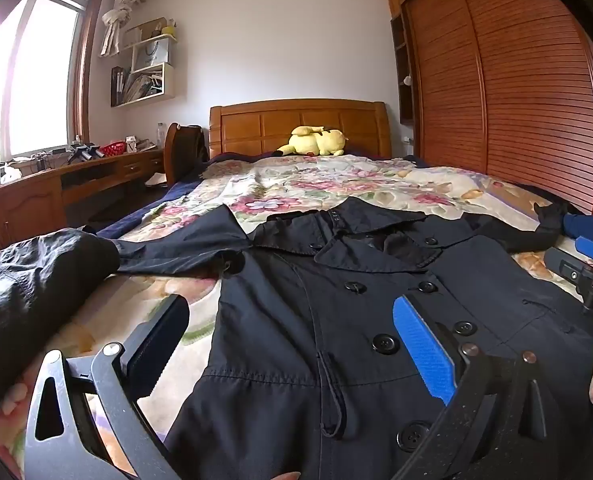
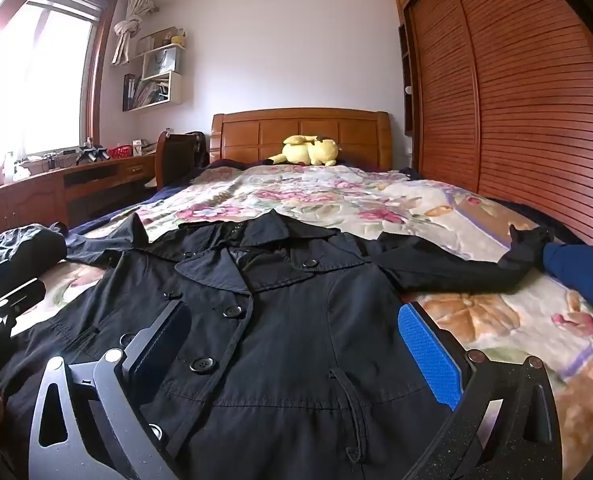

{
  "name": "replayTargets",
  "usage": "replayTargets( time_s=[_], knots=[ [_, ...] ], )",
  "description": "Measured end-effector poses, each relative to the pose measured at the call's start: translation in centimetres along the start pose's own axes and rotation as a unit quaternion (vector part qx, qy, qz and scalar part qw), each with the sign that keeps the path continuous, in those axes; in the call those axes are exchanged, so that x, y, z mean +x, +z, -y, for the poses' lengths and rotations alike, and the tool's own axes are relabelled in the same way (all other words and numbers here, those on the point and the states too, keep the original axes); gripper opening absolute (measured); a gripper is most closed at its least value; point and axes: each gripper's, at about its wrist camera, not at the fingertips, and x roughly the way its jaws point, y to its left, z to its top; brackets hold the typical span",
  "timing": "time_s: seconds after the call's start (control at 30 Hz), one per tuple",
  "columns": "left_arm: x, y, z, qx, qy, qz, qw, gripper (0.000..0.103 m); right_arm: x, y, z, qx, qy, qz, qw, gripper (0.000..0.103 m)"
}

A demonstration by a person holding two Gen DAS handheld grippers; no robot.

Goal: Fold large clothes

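A dark navy double-breasted coat (image 1: 336, 300) lies face up and spread flat on the floral bedspread (image 1: 296, 184), collar toward the headboard; it also shows in the right wrist view (image 2: 288, 312). Its left sleeve (image 1: 168, 248) reaches left, its right sleeve (image 2: 456, 264) reaches right. My left gripper (image 1: 292, 336) is open and empty, hovering over the coat's left front. My right gripper (image 2: 296, 340) is open and empty, over the coat's right front. The right gripper's body shows at the left wrist view's right edge (image 1: 588, 280).
A bunched black garment (image 1: 28, 284) lies at the bed's left edge. A blue cloth (image 2: 580, 272) lies by the right sleeve end. A yellow plush toy (image 1: 316, 142) sits at the wooden headboard (image 1: 296, 124). A slatted wardrobe (image 1: 516, 92) stands right; a desk (image 1: 56, 184) stands left.
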Motion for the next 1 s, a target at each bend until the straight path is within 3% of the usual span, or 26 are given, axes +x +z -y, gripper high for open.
replayTargets(
  time_s=[1.0],
  knots=[
    [-0.33, 0.2, -0.28, 0.0, 0.002, -0.001, 1.0, 0.102, -0.11, -0.04, 0.09, 0.005, -0.001, 0.01, 1.0, 0.103]
  ],
)
